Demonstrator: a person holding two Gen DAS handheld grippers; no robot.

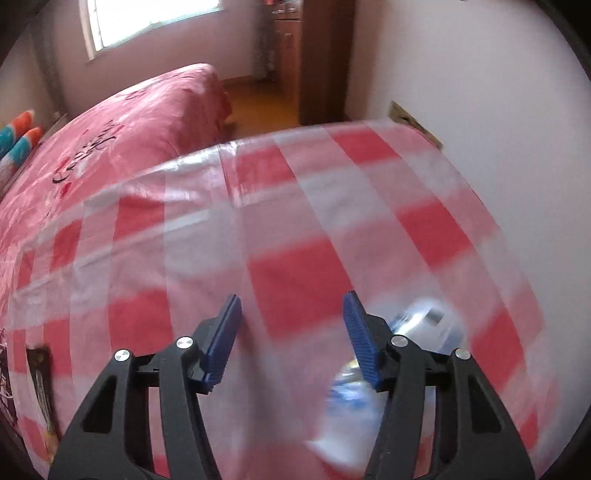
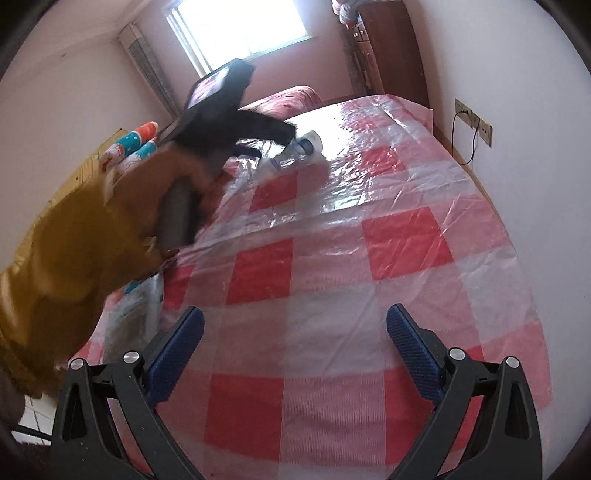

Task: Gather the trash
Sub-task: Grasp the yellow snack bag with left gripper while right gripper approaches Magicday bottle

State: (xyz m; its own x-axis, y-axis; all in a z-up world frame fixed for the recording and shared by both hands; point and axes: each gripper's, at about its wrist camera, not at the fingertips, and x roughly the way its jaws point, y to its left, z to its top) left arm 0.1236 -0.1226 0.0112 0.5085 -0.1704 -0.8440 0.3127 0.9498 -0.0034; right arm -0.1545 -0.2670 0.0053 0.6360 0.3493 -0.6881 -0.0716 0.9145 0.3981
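Both of my grippers hang over the red-checked plastic sheet [image 2: 332,280]. My right gripper [image 2: 295,343] gapes wide, empty. Farther off, my left gripper [image 1: 291,332] stands half apart, clasping nothing; the crumpled plastic bottle [image 1: 417,332] lies just outside its right finger, blurred.

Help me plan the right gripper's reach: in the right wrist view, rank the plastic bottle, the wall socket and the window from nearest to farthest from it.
From the right gripper:
1. Plastic bottle, ahead on the checked sheet, at the left gripper's tips.
2. Wall socket, on the right wall.
3. Window, on the far wall.
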